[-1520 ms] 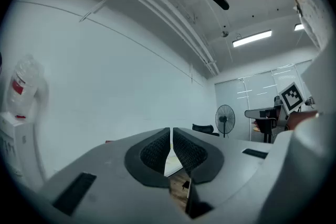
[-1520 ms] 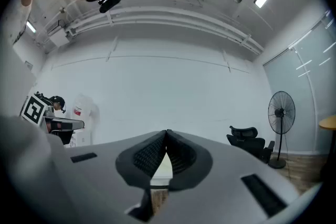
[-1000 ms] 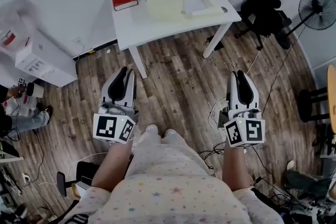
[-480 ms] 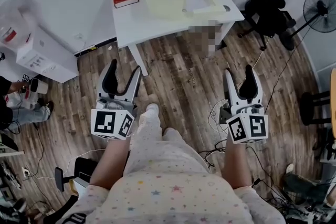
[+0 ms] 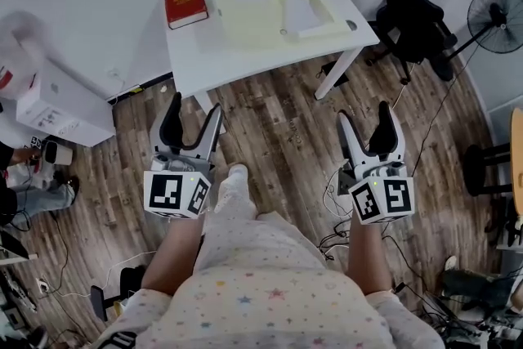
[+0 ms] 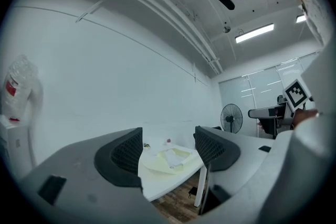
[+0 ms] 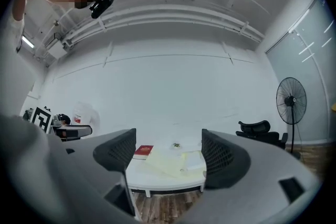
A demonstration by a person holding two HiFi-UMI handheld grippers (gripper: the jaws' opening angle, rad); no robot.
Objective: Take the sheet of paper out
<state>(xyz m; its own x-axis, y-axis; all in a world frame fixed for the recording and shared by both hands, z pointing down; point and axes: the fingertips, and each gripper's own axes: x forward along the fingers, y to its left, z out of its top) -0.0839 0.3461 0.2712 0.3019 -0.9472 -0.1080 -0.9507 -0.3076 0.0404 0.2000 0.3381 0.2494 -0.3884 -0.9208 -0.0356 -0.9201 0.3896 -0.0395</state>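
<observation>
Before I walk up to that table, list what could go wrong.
1. Loose cables lie on the floor to your right; a step could snag them.
2. The white sheet seems tucked into a pale yellow folder; pulling it might drag the folder along.
3. The folder's right end sits near the table edge, so it could slide off.

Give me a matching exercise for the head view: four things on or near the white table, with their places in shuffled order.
Things:
1 red book
2 pale yellow folder
3 black office chair
4 standing fan

Places:
A farthest right in the head view
B middle of the table
C on the floor just right of the table
D the table's left end

Pairs: 1-D, 2-B, 3-C, 4-A
</observation>
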